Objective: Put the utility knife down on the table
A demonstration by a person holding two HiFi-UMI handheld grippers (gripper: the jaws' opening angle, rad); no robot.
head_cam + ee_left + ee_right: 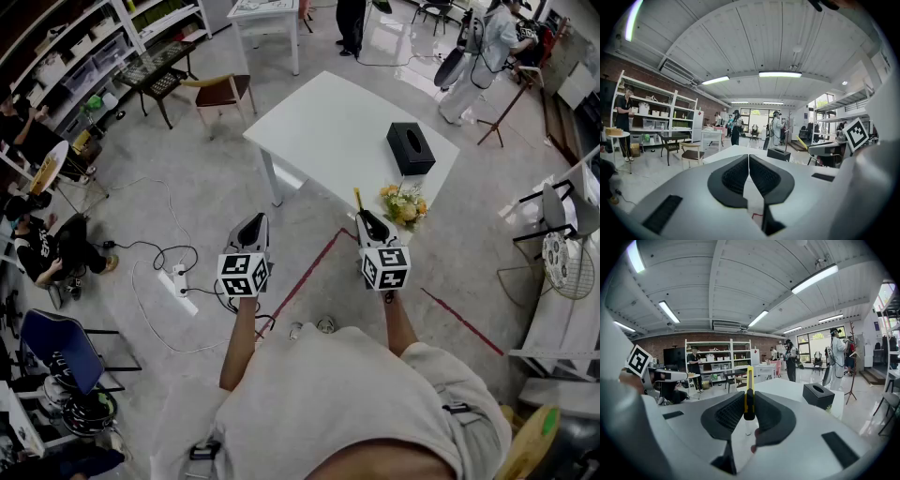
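Note:
A yellow and black utility knife stands upright between the pads of my right gripper, which is shut on it; in the head view the knife pokes up from the right gripper. My left gripper is shut with nothing in it, and in the head view that left gripper hangs over the floor. Ahead of both stands the white table, with its near edge just beyond the right gripper.
On the table sit a black tissue box and a small bunch of flowers at the near right corner. A power strip with cables lies on the floor at left. Chairs, shelves and people stand further off.

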